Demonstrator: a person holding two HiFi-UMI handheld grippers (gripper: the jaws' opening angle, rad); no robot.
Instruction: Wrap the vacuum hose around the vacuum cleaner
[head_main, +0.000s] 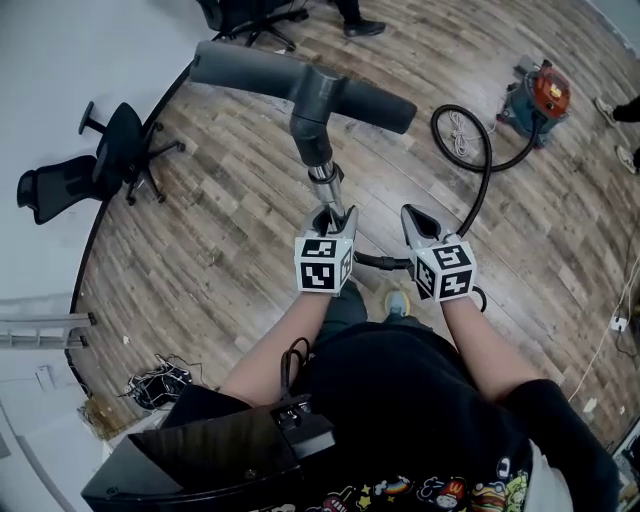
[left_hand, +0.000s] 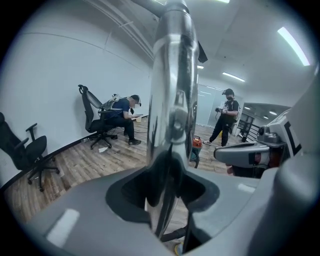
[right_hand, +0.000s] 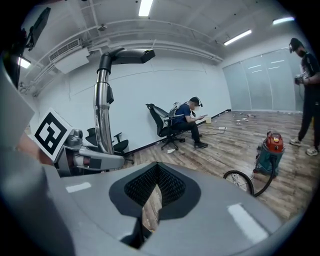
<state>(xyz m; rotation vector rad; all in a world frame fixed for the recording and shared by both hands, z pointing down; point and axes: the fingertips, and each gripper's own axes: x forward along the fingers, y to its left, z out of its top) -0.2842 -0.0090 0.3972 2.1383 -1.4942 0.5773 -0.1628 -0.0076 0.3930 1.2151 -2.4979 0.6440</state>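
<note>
A chrome wand (head_main: 325, 180) rises from my left gripper (head_main: 330, 218), which is shut on it, with the grey floor nozzle (head_main: 300, 78) at its top. In the left gripper view the wand (left_hand: 172, 100) fills the notch between the jaws. A black hose (head_main: 487, 170) loops from the red-and-blue vacuum cleaner (head_main: 537, 97) at the far right and runs back to the wand's lower end between my grippers. My right gripper (head_main: 418, 225) is beside the left one, shut and holding nothing. The right gripper view shows the vacuum cleaner (right_hand: 268, 150), hose loop (right_hand: 250, 182) and wand (right_hand: 102, 110).
Black office chairs (head_main: 120, 150) stand by the curved white wall at left. A tangle of cables (head_main: 160, 385) lies near the wall. A white cord (head_main: 460, 135) is coiled inside the hose loop. One person sits on a chair (right_hand: 192, 117); another stands (left_hand: 226, 117) beyond the vacuum cleaner.
</note>
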